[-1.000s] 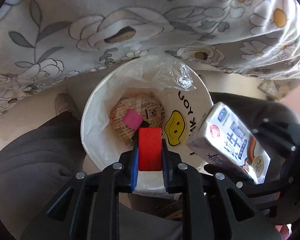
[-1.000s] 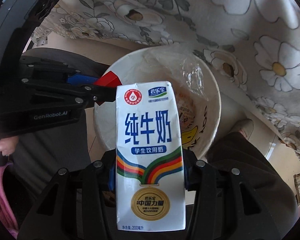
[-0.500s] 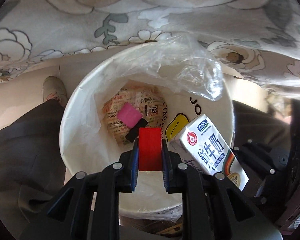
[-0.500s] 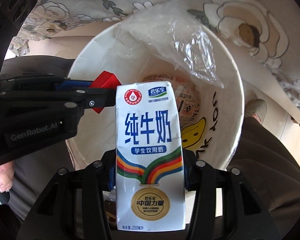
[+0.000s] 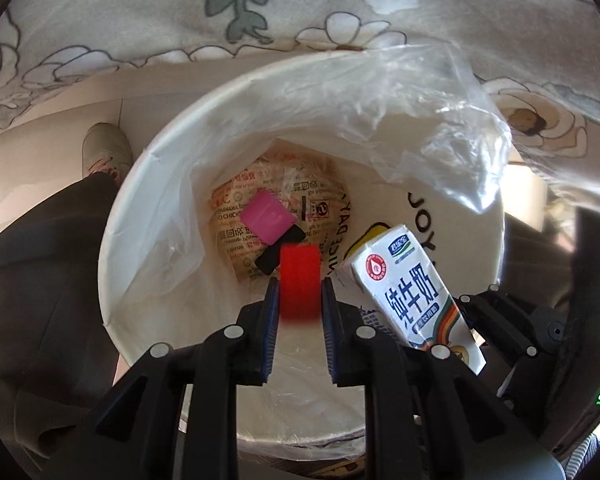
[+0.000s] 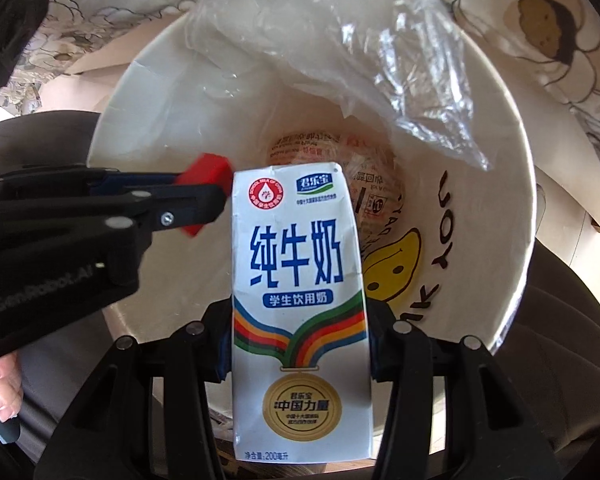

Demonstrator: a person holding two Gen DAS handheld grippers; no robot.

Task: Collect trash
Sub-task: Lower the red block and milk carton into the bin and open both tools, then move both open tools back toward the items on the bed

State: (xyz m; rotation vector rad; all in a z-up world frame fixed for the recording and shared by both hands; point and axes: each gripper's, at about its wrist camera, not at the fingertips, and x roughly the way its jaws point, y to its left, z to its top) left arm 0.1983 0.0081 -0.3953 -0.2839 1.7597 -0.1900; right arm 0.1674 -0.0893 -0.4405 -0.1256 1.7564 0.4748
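Two handheld grippers point down into a white bin (image 5: 112,264) lined with plastic. The left gripper (image 5: 300,300) is opening, a red block (image 5: 300,288) between its jaws, slightly blurred, directly above the bin's floor. The right gripper (image 6: 300,344) pinches an upright milk carton (image 6: 300,280) just beside it, over the bin's right side.

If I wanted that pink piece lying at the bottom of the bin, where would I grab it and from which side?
Grip the pink piece across its two opposite straight edges, coming straight down through the bin's open top. It lies flat on a printed wrapper, so only its edges offer a hold, and the bin walls block any sideways approach. A black piece crowds its near corner.
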